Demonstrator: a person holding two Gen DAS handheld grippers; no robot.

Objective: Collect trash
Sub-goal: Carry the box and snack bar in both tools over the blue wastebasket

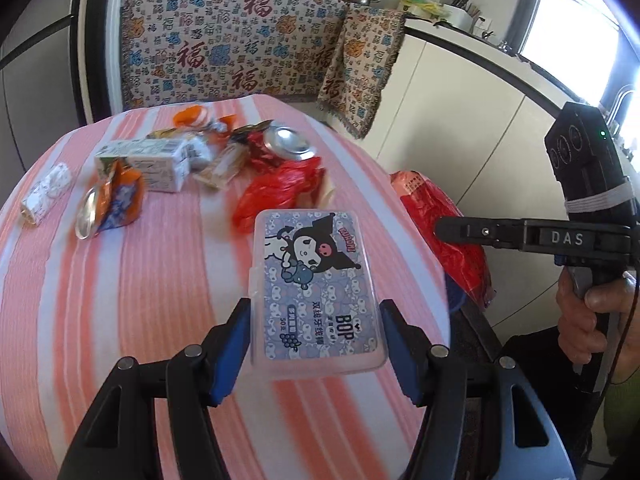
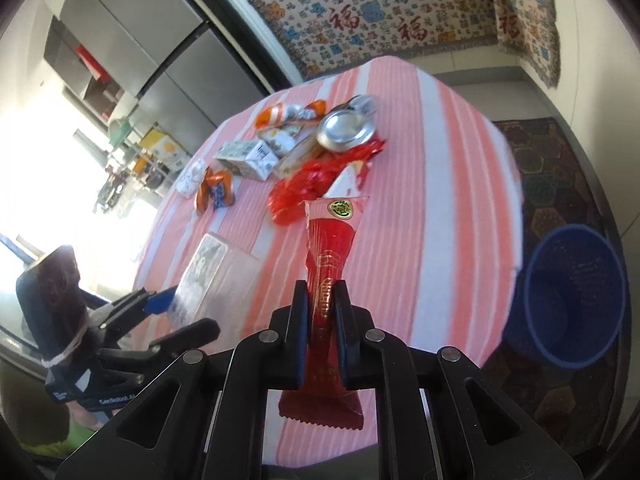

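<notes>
Pink-and-white striped cloth covers the round table (image 1: pixel 120 280), and over on its left lies a small white wrapper (image 1: pixel 46 192), then an orange snack packet (image 1: pixel 116 204) beside a white drink carton (image 1: pixel 152 160). Moving across, a crushed silver can (image 1: pixel 288 142) sits by a crumpled red plastic bag (image 1: pixel 276 196) in the heap. Closer in, the left gripper (image 1: pixel 316 344) has its blue pads pressed against the sides of a clear floss-pick box (image 1: pixel 316 288) (cartoon label facing up), lifted clear of the cloth. Right of that, the right gripper (image 2: pixel 322 316) is clamped tight on a red wrapper (image 2: pixel 332 240), held upright. Down on the floor at far right stands a blue bin (image 2: pixel 572 296).
</notes>
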